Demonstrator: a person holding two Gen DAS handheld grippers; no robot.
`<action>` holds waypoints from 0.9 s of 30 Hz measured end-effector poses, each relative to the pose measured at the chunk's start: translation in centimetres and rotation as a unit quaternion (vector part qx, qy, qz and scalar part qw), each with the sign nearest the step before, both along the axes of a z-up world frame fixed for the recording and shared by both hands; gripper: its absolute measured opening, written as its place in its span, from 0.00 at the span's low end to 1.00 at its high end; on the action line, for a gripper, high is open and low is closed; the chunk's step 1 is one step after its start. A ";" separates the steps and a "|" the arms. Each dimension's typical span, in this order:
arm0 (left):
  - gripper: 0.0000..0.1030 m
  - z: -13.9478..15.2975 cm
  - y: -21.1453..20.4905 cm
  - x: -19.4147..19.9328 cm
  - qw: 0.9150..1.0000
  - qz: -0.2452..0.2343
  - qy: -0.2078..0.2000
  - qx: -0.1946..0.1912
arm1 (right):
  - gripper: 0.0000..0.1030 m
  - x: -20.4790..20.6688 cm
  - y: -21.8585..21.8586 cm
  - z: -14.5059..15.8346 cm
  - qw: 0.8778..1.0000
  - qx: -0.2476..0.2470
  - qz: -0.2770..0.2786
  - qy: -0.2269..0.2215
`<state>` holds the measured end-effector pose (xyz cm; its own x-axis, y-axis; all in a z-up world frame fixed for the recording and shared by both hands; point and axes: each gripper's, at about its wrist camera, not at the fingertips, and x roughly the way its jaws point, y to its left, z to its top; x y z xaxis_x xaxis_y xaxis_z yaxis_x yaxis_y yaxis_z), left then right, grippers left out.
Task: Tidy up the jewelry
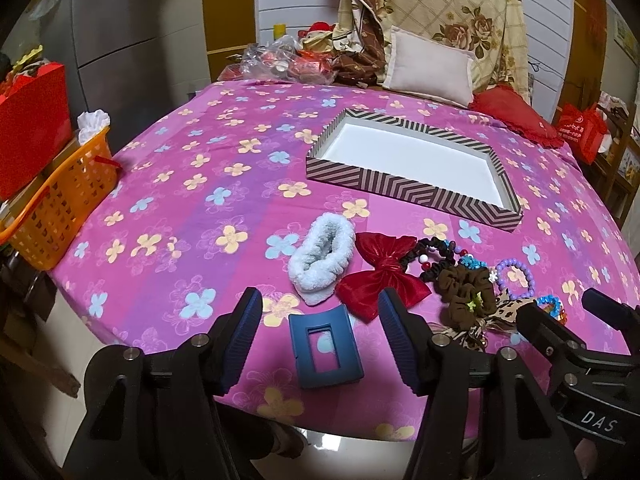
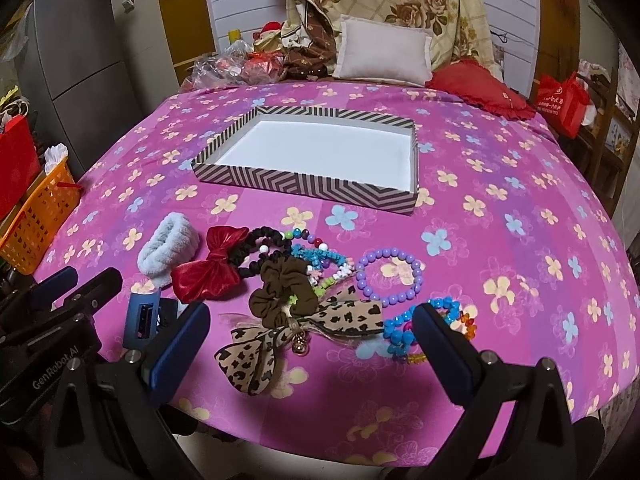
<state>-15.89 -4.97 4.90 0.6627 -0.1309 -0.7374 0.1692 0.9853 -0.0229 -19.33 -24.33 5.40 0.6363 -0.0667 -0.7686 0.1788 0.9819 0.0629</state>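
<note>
Hovering near bed edge (image 1: 248,400), tools apart

Orange basket (image 1: 60,200), red pillow (image 2: 480,88) (perhaps frilled).

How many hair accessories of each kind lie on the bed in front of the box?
Bows: 2, red bow, leopard bow
Scrunchies: 3, white scrunchie, black scrunchie, brown scrunchie
Clip: 1
Bead bracelets: 3 that I can separate, teal bracelet, purple bracelet, blue bracelet
Total: 9

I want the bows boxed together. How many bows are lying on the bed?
2: a red bow beside the white scrunchie, and a leopard-print bow nearest the right gripper, under the brown scrunchie. The pile could hide more.
</note>
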 end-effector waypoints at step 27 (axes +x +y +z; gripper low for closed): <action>0.63 -1.1 -0.7 0.4 1.000 0.000 0.013 0.006 | 0.99 0.9 -0.5 -1.2 1.000 0.014 0.005 0.017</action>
